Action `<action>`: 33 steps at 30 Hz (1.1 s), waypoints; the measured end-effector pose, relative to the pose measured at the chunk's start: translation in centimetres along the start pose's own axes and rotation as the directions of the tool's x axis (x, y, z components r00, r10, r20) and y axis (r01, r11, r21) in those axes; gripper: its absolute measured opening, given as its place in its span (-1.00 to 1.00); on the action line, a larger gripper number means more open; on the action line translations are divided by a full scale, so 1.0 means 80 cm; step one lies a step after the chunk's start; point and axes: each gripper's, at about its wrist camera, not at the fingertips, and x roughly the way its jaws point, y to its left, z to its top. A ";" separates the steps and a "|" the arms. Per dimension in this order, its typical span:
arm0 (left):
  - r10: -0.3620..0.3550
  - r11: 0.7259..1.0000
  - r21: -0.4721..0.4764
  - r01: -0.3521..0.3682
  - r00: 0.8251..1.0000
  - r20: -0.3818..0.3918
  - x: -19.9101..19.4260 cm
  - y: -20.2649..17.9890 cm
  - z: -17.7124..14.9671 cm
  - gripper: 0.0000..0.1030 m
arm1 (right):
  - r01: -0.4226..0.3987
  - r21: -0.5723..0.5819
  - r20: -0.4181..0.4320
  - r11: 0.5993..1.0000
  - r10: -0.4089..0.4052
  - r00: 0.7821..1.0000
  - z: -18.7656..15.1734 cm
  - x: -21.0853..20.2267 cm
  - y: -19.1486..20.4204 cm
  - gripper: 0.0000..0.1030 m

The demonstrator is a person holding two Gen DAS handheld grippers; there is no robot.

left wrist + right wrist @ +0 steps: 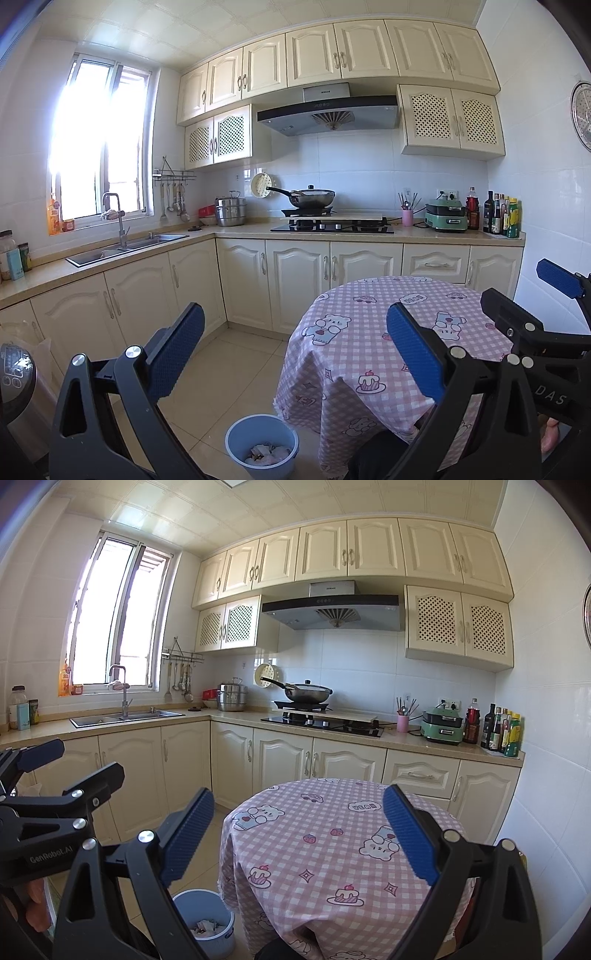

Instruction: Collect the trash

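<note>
On the tiled floor just left of the round bench [388, 332], draped in a pink checked cloth printed with bears, stands a round blue plastic bin [261, 445] holding crumpled white trash [266, 453]. Cream cabinets, a steel sink [125, 247] and a wok [312, 197] line the far wall. The left gripper [295, 354] and right gripper [299, 834] hover side by side above the bench's near edge, ribbed blue pads spread wide, holding nothing.

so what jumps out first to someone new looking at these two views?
The round table under a pink checked bear-print cloth fills the foreground, nothing lying on its visible top. On the floor at its left stands a blue bin with crumpled paper inside. Both the left gripper and right gripper hang over the scene, jaws wide open, holding nothing.
</note>
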 end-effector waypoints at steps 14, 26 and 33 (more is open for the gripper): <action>0.003 1.000 -0.001 -0.003 1.000 -0.008 0.002 -0.006 0.005 0.85 | -0.001 -0.001 -0.003 1.000 0.000 1.000 0.001 0.001 -0.001 0.76; 0.003 1.000 0.001 -0.003 1.000 -0.009 0.002 -0.008 0.005 0.85 | -0.001 -0.002 -0.003 1.000 0.001 1.000 0.002 0.001 -0.001 0.77; 0.003 1.000 0.002 -0.003 1.000 -0.010 0.002 -0.008 0.005 0.85 | -0.001 -0.002 -0.004 1.000 0.001 1.000 0.002 0.001 0.000 0.77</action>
